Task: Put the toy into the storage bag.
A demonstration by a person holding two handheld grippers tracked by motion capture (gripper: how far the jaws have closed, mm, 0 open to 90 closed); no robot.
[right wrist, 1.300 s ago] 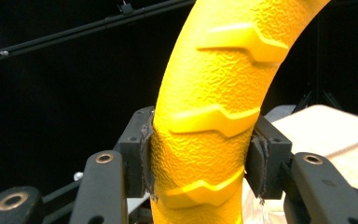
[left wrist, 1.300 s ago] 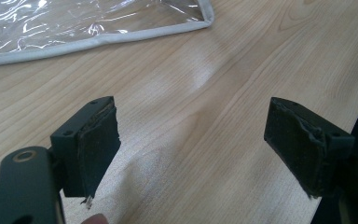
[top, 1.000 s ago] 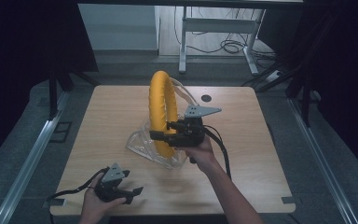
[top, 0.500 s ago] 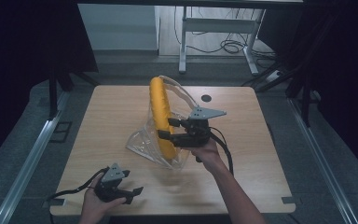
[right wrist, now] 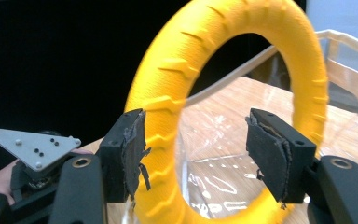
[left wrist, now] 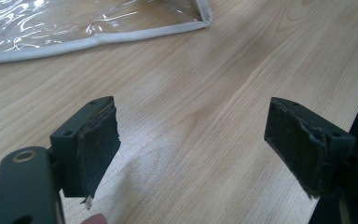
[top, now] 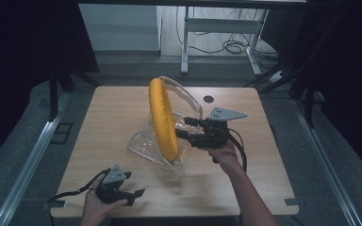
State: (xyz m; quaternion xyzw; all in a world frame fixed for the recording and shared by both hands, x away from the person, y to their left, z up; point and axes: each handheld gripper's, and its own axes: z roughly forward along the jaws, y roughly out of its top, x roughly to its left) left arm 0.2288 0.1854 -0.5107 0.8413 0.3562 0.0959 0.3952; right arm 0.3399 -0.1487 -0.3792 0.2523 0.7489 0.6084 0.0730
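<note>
- Two things made up the work: a yellow ring (top: 164, 120) with a ribbed tread, standing on edge near the middle of the table (top: 99, 117), and a clear plastic bag (top: 146, 146) with a pale fabric-bound rim, into whose open mouth the ring's lower part sat.
- My right gripper (top: 183, 128) hung level just to the ring's right, its jaws spread, having just been opening; in the right gripper view the ring (right wrist: 223, 70) stood beyond the pads (right wrist: 128, 154), and nothing lay between them.
- My left gripper (top: 134, 195) rested at the near left edge of the table, well apart from the bag, jaws wide and empty (the left gripper view showed bare wood between them, with the bag's bound corner (left wrist: 121, 32) farther off).
- Handling, as I judged it: the ring looked light and slightly yielding, foam or rubber, and its ribs should have given the pads good purchase; the place to take it was across the band's thickness at mid-height, on the side nearest me.
- The bag looked limp and slippery; its film would crumple and slide, so the stiffer sewn rim seemed the better hold.
- Standing on edge with no grip on it, the ring seemed liable to tip or roll.
</note>
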